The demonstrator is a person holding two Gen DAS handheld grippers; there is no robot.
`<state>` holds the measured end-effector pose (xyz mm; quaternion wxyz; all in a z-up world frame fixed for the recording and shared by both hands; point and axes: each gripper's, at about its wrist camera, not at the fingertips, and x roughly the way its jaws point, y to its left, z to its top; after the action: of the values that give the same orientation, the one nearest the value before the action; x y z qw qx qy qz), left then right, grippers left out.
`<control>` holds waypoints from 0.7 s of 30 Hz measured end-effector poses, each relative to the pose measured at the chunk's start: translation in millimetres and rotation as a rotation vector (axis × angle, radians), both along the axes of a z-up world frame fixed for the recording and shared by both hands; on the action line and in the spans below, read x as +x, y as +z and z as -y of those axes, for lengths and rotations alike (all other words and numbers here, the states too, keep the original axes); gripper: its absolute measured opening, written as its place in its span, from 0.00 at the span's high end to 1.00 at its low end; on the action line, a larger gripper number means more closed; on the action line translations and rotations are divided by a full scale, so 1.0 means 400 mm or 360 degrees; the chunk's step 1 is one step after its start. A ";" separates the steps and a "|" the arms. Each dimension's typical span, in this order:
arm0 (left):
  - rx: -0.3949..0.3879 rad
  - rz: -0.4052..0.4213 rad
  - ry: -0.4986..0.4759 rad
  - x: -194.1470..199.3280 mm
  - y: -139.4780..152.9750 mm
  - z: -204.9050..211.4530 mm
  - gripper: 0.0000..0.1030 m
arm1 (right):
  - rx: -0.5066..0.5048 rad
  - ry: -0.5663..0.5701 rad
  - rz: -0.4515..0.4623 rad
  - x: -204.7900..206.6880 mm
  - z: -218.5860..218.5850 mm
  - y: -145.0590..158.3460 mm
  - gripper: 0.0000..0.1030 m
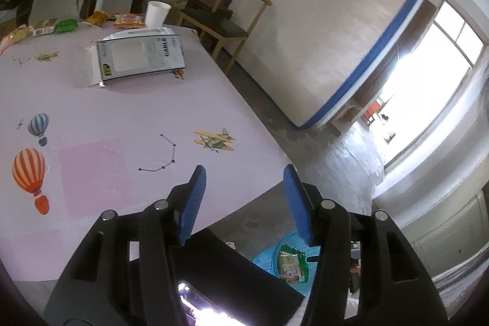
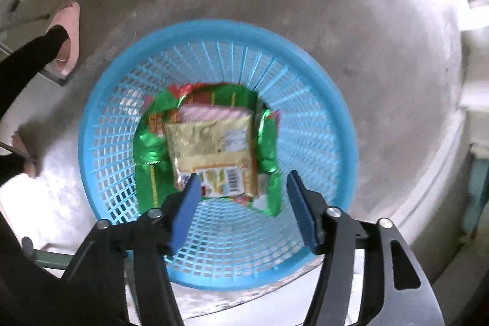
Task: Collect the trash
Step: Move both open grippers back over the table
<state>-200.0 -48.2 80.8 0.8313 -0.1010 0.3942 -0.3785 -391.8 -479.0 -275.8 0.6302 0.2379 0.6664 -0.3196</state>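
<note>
My right claw [image 2: 243,184] hangs wide and empty; below it, the light, crinkly yellow snack packet [image 2: 214,155] lies in the blue plastic basket [image 2: 333,100]. I'd pinch an edge.

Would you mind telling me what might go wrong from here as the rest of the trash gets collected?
1. The paper cup stands upright among wrappers at the table's far edge; reaching for the wrappers might knock it over, and whether it holds liquid cannot be seen.
2. The blue basket sits on the floor below the table edge, so a poorly aimed drop could miss it.
3. The grey packet looks wide for the left gripper.
</note>
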 end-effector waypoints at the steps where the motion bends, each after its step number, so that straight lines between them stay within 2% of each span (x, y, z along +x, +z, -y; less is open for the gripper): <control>1: -0.0013 -0.0015 0.0020 0.007 0.000 -0.009 0.52 | -0.0039 0.0009 -0.0014 -0.005 0.011 0.031 0.42; 3: -0.0045 -0.0048 0.0072 0.025 0.000 -0.033 0.52 | -0.0103 0.0014 0.0008 0.020 0.014 0.081 0.42; 5: -0.0069 -0.0066 0.0126 0.043 0.005 -0.058 0.52 | -0.0144 0.0021 0.0091 0.023 0.028 0.156 0.42; 8: -0.0049 -0.0052 0.0222 0.078 0.024 -0.099 0.49 | -0.0234 0.0063 0.0307 0.097 0.024 0.314 0.40; 10: -0.0009 -0.0005 0.0270 0.102 0.037 -0.120 0.41 | -0.0285 0.0105 0.0465 0.150 0.009 0.419 0.37; 12: 0.0058 0.0040 0.0349 0.142 0.045 -0.142 0.39 | -0.0321 0.0153 0.0605 0.205 -0.010 0.506 0.36; 13: 0.0086 0.0062 0.0369 0.168 0.050 -0.151 0.34 | -0.0337 0.0204 0.0689 0.246 -0.028 0.559 0.34; 16: 0.0208 0.0118 0.0349 0.276 0.052 -0.157 0.22 | -0.0363 0.0400 0.0901 0.373 -0.097 0.684 0.30; 17: 0.0251 0.0129 0.0334 0.313 0.045 -0.153 0.21 | -0.0368 0.0493 0.0971 0.425 -0.131 0.725 0.29; 19: 0.0403 0.0169 0.0351 0.394 0.025 -0.132 0.20 | -0.0341 0.0661 0.1086 0.513 -0.188 0.776 0.23; 21: 0.0589 0.0266 0.0282 0.465 0.004 -0.089 0.19 | -0.0295 0.0834 0.1166 0.617 -0.250 0.812 0.22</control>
<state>-14.0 -12.6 82.4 0.8954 0.0508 0.3764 -0.2322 -145.0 -378.9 48.9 0.9025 0.1014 0.4059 -0.1024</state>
